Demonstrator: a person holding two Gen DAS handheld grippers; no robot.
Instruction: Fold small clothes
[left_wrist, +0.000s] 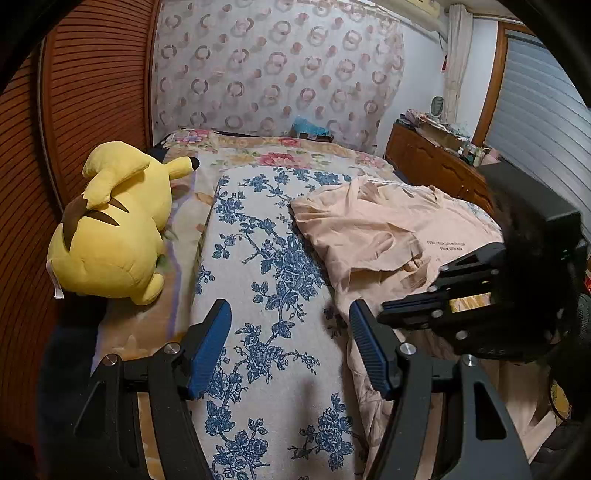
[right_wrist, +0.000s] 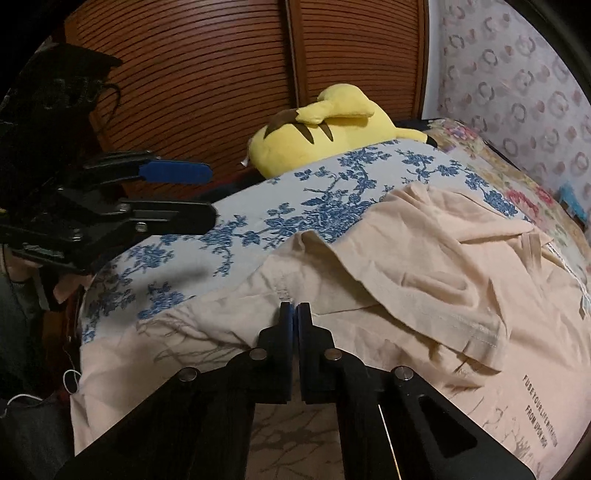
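A pale peach T-shirt (left_wrist: 391, 229) with small dark print lies rumpled on the blue-flowered white cover (left_wrist: 266, 258); in the right wrist view the T-shirt (right_wrist: 424, 266) has a sleeve folded over its body. My left gripper (left_wrist: 290, 343) is open and empty above the cover, just left of the shirt's edge; it also shows at the left of the right wrist view (right_wrist: 207, 192). My right gripper (right_wrist: 295, 314) has its jaws together at the shirt's near hem; whether cloth is pinched I cannot tell. It enters the left wrist view from the right (left_wrist: 388, 308).
A yellow plush toy (left_wrist: 114, 225) lies left of the cover on the floral bedspread (left_wrist: 280, 151), also seen in the right wrist view (right_wrist: 325, 125). A slatted wooden wardrobe (left_wrist: 85, 96) stands at the left. A cluttered wooden headboard (left_wrist: 436, 158) is at the right.
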